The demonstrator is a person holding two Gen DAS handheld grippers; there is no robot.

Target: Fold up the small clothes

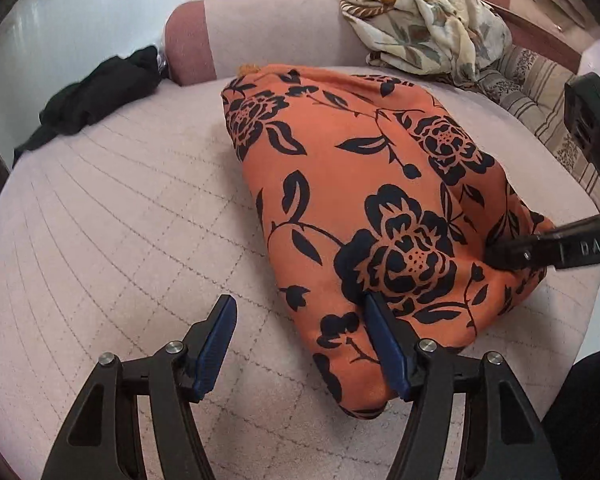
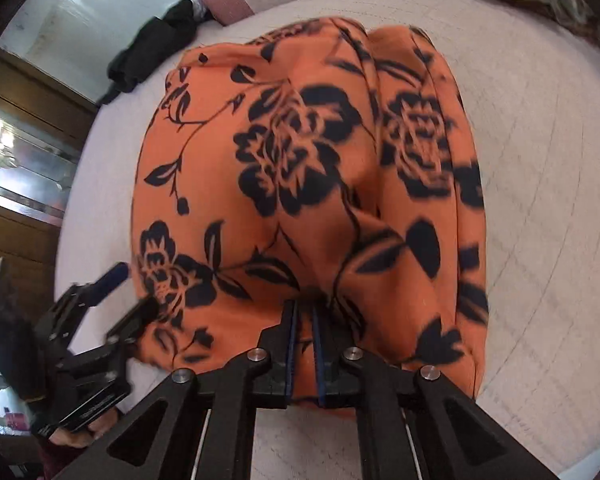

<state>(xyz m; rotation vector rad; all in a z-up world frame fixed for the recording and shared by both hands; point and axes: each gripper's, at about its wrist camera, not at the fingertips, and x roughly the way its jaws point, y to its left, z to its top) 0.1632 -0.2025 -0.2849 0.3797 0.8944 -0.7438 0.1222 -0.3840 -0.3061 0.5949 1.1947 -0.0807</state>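
An orange cloth with black flowers point(image 1: 340, 184) lies folded on a pale pink quilted bed point(image 1: 120, 220). My left gripper point(image 1: 296, 304) is open at the cloth's near left edge; its right finger point(image 1: 384, 344) rests on the cloth, its left finger on the bed. My right gripper point(image 2: 304, 312) is shut on a bunched fold of the orange cloth point(image 2: 300, 152) at its near edge and lifts it slightly. In the left wrist view the right gripper point(image 1: 500, 254) reaches in from the right onto the cloth. In the right wrist view the left gripper point(image 2: 128, 288) is at the lower left.
A black garment point(image 1: 96, 96) lies at the bed's far left by a pink bolster point(image 1: 192, 48). A cream floral cloth point(image 1: 424, 20) is heaped at the far right beside striped bedding point(image 1: 540, 96). A wooden cabinet point(image 2: 16, 184) stands to the left of the bed.
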